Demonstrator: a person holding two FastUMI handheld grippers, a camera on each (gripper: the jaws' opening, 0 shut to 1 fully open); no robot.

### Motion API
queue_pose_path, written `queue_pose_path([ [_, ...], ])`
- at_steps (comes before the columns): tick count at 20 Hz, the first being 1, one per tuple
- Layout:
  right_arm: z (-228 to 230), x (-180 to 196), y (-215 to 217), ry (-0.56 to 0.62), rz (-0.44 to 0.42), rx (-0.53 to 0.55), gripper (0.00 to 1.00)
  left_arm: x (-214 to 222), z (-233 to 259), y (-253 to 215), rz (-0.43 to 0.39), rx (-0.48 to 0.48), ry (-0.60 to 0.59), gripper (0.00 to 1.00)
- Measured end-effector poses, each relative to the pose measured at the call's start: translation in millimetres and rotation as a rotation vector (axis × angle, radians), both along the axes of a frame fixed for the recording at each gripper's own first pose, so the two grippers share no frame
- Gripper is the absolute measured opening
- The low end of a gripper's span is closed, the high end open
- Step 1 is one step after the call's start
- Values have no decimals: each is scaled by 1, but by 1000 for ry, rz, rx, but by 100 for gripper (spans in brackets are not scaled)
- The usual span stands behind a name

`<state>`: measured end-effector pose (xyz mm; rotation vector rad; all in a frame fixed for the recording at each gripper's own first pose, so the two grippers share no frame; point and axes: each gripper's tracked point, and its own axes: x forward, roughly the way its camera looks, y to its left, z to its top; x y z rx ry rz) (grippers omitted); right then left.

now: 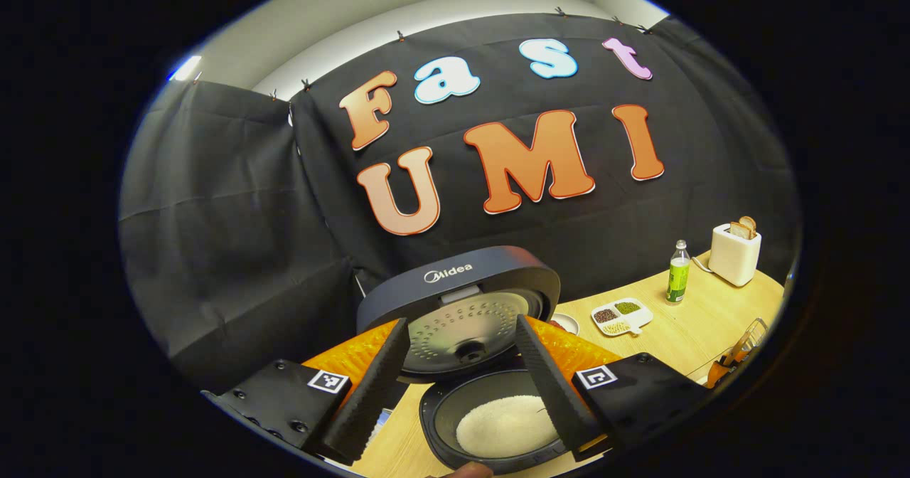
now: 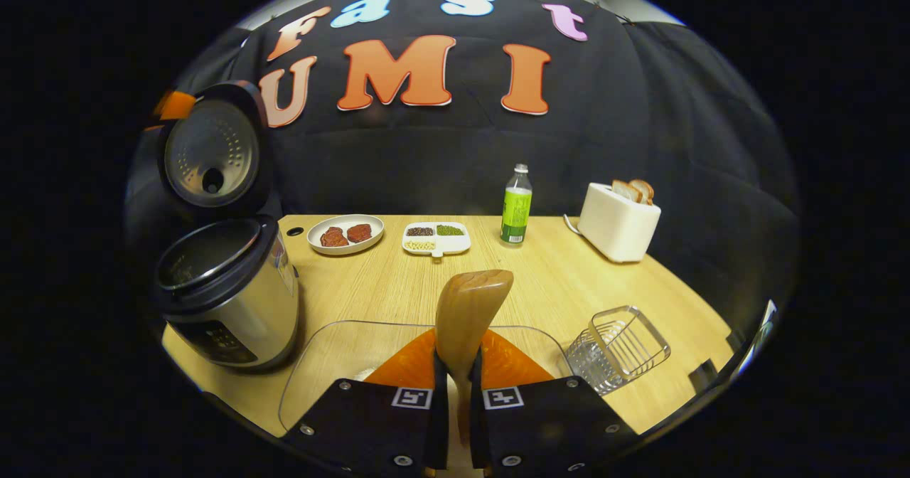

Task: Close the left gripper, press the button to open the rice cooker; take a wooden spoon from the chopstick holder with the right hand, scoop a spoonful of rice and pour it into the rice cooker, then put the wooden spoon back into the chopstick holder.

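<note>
Above the Midea rice cooker (image 1: 462, 300), left gripper (image 1: 461, 378) gapes; right gripper (image 2: 458, 385) clamps wooden spoon (image 2: 469, 314).

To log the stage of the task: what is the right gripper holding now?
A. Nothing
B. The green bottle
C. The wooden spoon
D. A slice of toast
C: in the right gripper view the right gripper has both fingers closed on the handle of the wooden spoon, whose bowl points up over the table.
</note>
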<state>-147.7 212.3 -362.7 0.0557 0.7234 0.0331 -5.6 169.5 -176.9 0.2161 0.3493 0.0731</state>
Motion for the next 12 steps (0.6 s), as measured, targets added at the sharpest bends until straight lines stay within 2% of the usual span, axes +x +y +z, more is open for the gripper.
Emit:
queue_pose_path([
  [2, -2, -1, 9, 43, -34, 88, 12, 0, 1, 0, 1, -1, -7, 100],
  [4, -7, -4, 23, 100, -32, 184, 12, -1, -1, 2, 7, -7, -4, 93],
  [7, -18, -12, 36, 213, -109, 347, 12, -5, 0, 10, 22, -4, -1, 100],
  [8, -20, -13, 35, 241, -132, 375, 12, -6, 1, 13, 29, -1, -2, 100],
  [9, -22, -12, 34, 260, -147, 395, 12, -7, 1, 16, 35, 1, -2, 94],
  [12, -28, -14, 36, 334, -184, 457, 12, -9, 0, 23, 51, 0, 0, 94],
])
